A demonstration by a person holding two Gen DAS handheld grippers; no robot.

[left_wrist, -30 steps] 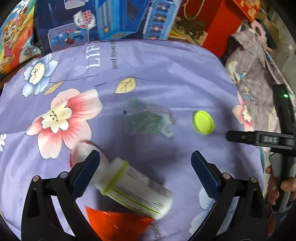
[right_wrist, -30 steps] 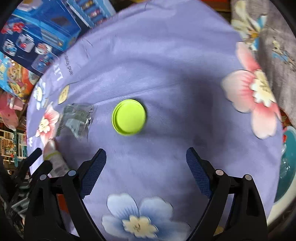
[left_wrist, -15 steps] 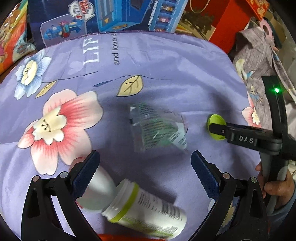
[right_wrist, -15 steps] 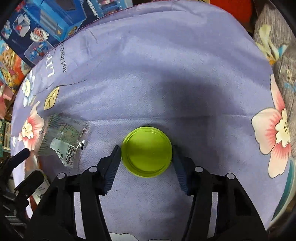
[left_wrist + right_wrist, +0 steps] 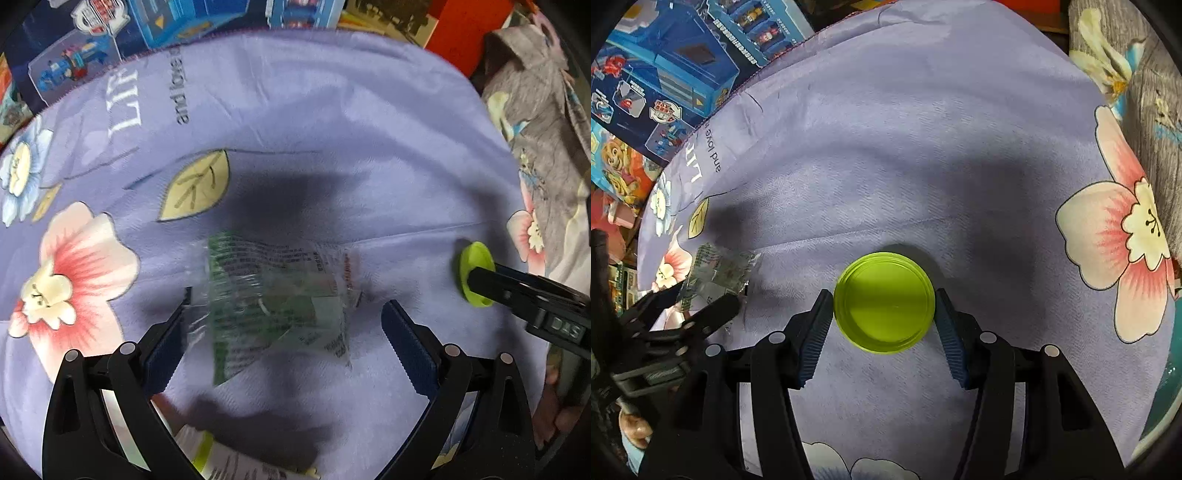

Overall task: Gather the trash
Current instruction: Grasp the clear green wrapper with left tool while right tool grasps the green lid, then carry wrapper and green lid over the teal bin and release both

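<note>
The round lime-green plastic lid [image 5: 885,303], lying on the lilac flowered cloth [image 5: 923,147], is clamped between the pads of the right gripper [image 5: 884,325] but not yet lifted. The crumpled clear plastic wrapper with green print [image 5: 273,302] is straddled by the left gripper [image 5: 284,343], whose jaws are spread and unclosed. A white green-banded bottle [image 5: 221,461] is left untouched. No trash appears collected yet.
</note>
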